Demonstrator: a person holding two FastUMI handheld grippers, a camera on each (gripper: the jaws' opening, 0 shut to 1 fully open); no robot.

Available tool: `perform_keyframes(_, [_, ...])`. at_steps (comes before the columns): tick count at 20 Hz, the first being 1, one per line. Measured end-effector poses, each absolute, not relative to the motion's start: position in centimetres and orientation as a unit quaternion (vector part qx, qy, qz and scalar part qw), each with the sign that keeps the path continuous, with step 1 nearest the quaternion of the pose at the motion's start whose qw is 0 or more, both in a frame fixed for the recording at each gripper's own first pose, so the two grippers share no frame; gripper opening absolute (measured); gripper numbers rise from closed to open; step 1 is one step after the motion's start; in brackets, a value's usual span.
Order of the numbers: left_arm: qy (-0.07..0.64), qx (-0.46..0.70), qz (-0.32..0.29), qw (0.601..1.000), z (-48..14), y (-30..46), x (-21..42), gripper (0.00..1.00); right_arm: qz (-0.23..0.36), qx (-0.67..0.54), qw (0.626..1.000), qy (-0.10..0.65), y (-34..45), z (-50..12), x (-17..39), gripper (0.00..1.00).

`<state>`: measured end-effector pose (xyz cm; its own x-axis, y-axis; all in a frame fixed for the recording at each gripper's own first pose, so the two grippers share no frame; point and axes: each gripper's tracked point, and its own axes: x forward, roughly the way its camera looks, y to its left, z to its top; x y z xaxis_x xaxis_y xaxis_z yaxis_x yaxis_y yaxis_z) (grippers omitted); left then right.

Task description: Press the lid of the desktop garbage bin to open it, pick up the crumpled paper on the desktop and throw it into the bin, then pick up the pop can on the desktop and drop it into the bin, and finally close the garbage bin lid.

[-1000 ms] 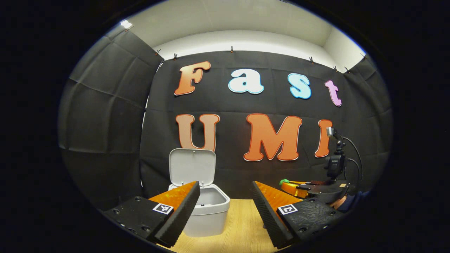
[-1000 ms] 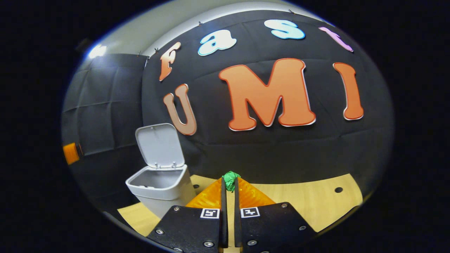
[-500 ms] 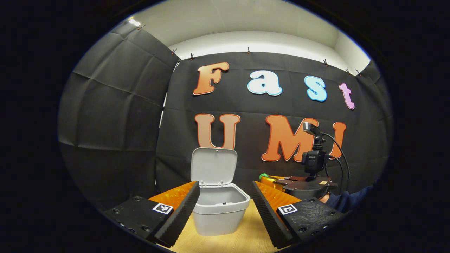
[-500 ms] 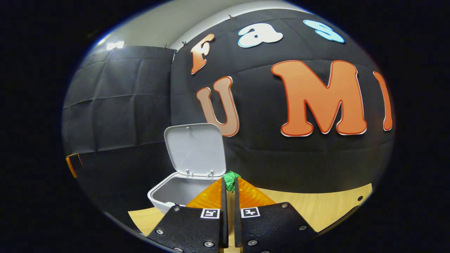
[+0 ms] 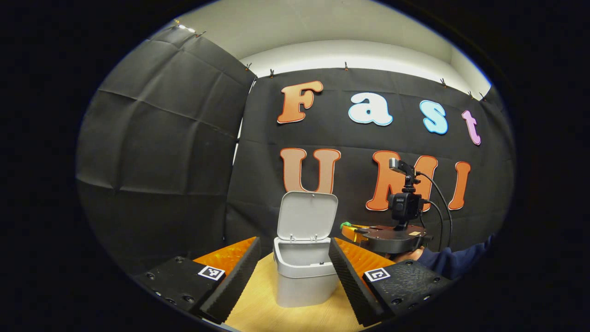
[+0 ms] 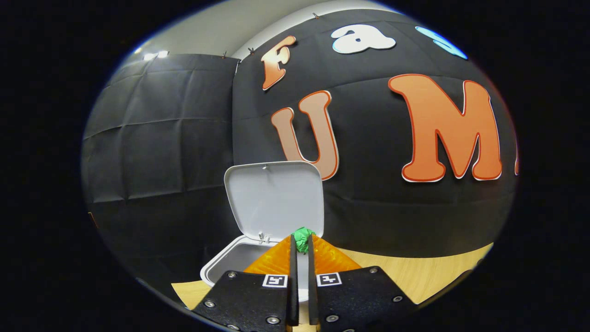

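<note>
In the left gripper view, the left tool (image 5: 295,272) is hovering low over the pale wooden desk (image 5: 258,309) with its two fingers spread wide apart and nothing between them, probably kept clear so the other hand has room. Straight ahead between those fingers, the small light grey plastic garbage bin (image 5: 304,281) is standing on the desk with its hinged lid (image 5: 307,216) tipped upright, leaving the mouth free for a drop. Just right of the bin and above its rim level, the right tool (image 5: 346,227) is reaching in, a person's hand and dark sleeve (image 5: 454,260) behind it, with a green speck at its tip.

In the right gripper view, the right tool (image 6: 301,240) is pinching a small green crumpled paper (image 6: 302,239) between its nearly closed fingertips. It is pointing at the open bin (image 6: 230,263), the wad sitting over the near rim below the raised lid (image 6: 274,203). My judgement: the paper is being carried in for release.
</note>
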<state>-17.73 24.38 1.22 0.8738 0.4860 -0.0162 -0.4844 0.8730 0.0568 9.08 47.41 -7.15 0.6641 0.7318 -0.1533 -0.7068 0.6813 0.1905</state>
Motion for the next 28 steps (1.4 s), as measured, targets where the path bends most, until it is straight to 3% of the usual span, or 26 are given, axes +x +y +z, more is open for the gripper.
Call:
perform_keyframes(4, [0.017,0.022,0.256,0.966,1.0,24.9,-17.8,0.94,0.409,0.043,0.906,0.104,48.4,-7.5,8.1,0.2])
perform_keyframes(6, [0.018,0.02,0.256,0.966,0.8,24.9,-17.9,0.93,0.409,0.042,0.907,0.095,48.2,-7.1,8.0,0.31])
perform_keyframes(7, [0.018,0.02,0.257,0.966,0.6,25.0,-17.9,0.93,0.409,0.043,0.907,0.09,48.0,-6.9,8.0,0.56])
perform_keyframes(8, [0.018,0.019,0.256,0.966,0.7,25.0,-17.8,0.93,0.413,0.045,0.905,0.087,48.1,-6.7,7.8,0.53])
perform_keyframes(9, [0.018,0.018,0.254,0.967,0.6,24.9,-17.7,0.93,0.412,0.045,0.906,0.086,47.8,-6.6,7.9,0.64])
perform_keyframes(11, [0.02,0.016,0.247,0.969,0.3,24.5,-17.0,0.93,0.408,0.049,0.908,0.083,46.9,-6.4,8.1,0.76])
perform_keyframes(16, [0.029,0.014,0.218,0.975,-0.7,22.7,-14.9,0.93,0.393,0.053,0.914,0.085,44.2,-6.5,8.2,0.87])
perform_keyframes(17, [0.032,0.012,0.212,0.977,-1.0,22.3,-14.4,0.93,0.387,0.052,0.917,0.083,43.2,-6.5,8.2,0.97])
perform_keyframes(18, [0.036,0.01,0.206,0.978,-1.3,21.7,-13.9,0.93,0.383,0.049,0.919,0.081,42.1,-6.6,8.2,0.98])
perform_keyframes(19, [0.038,0.01,0.2,0.979,-1.8,21.3,-13.5,0.94,0.378,0.047,0.921,0.084,41.1,-6.8,8.0,0.88])
perform_keyframes(28, [0.055,0.014,0.118,0.991,-4.4,15.0,-9.0,0.94,0.297,0.05,0.95,0.082,28.8,-7.0,7.9,0.89])
